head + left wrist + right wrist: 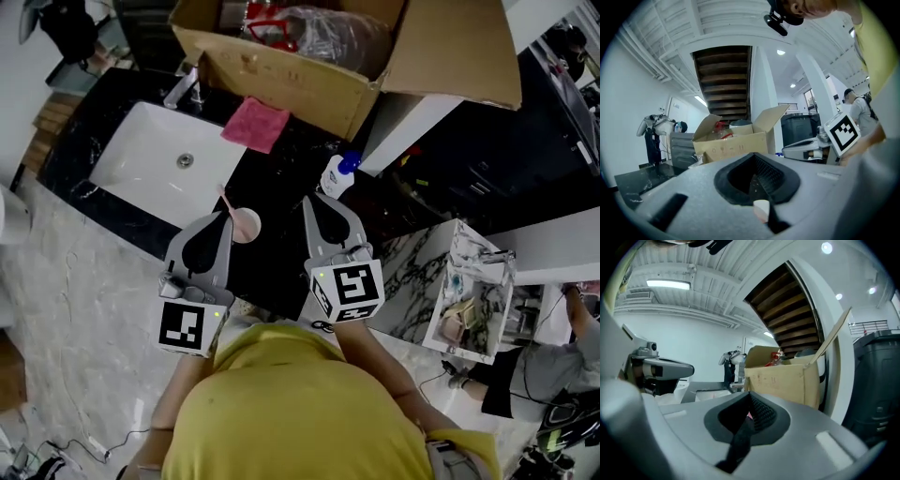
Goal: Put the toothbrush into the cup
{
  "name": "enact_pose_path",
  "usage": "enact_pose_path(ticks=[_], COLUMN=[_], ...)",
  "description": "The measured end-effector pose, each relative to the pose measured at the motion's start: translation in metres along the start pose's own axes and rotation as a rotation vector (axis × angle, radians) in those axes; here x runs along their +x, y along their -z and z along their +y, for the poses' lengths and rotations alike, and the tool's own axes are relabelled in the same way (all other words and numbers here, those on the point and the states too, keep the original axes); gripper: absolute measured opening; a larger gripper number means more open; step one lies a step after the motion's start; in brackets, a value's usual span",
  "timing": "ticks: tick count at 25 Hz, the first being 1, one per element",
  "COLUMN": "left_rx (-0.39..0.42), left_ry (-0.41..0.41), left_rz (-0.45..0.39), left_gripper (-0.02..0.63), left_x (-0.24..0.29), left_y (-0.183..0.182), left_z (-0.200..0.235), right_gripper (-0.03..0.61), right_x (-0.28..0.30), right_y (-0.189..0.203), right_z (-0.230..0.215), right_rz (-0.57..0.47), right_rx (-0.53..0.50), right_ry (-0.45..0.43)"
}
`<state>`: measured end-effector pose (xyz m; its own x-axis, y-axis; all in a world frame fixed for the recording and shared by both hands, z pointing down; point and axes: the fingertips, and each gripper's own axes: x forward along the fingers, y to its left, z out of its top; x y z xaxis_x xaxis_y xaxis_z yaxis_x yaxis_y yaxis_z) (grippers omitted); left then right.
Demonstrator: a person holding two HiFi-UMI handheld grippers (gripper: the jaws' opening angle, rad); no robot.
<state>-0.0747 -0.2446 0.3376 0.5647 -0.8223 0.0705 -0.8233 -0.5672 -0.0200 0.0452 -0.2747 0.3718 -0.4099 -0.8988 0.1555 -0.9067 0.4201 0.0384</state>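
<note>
A pink cup (247, 226) stands on the black counter (281, 202) just right of the sink (155, 155). A pale toothbrush (225, 199) sticks up out of it, leaning left. My left gripper (226, 217) hovers with its shut tip right beside the cup's left rim and holds nothing. In the left gripper view the left gripper (753, 155) shows closed jaws, with a small pale pink-white patch low in the slot. My right gripper (309, 201) is shut and empty, right of the cup and apart from it. The right gripper (750, 395) points toward the cardboard box (780, 378).
A large open cardboard box (309, 66) with bags sits at the counter's back. A pink cloth (255, 124) lies beside the faucet (185, 89). A white bottle with a blue cap (339, 174) stands right of the cup. A person stands at the far right (562, 361).
</note>
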Motion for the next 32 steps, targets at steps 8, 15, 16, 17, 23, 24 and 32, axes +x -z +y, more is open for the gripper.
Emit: enact_pose_path(ticks=[8,15,16,17,23,24,32], left_rx=[0.040,0.084,0.082,0.079,0.083,0.087,0.100], left_ry=[-0.027,-0.015,-0.014,-0.014,-0.033,-0.036,-0.059], left_rz=[-0.058,-0.049,-0.045,-0.040,-0.045,-0.047,-0.044], left_gripper=[0.000,0.000,0.000,0.000,0.000,0.000,0.000], left_x=[0.015,0.010,0.009,0.008,0.004,0.003,-0.005], left_y=[-0.055,-0.062,-0.059,-0.056,-0.053,-0.054,-0.052], left_z=[-0.010,-0.036,-0.040,-0.044,-0.063,-0.065,-0.078], right_gripper=[0.009,0.009,0.009,0.009,0.009,0.011,0.011], right_x=[-0.044,-0.071,-0.074,-0.077,-0.091,-0.093,-0.101], right_y=[-0.077,-0.087,-0.085,-0.083,-0.077,-0.075,-0.071], right_z=[-0.035,-0.034,-0.033,-0.033,-0.037,-0.039,-0.043], right_rz=[-0.155,-0.179,-0.180,-0.181,-0.189,-0.191,-0.202], right_rx=[-0.033,-0.052,-0.053,-0.055,-0.050,-0.048,-0.029], right_ry=[0.101,0.061,0.056,0.053,0.032,0.029,0.004])
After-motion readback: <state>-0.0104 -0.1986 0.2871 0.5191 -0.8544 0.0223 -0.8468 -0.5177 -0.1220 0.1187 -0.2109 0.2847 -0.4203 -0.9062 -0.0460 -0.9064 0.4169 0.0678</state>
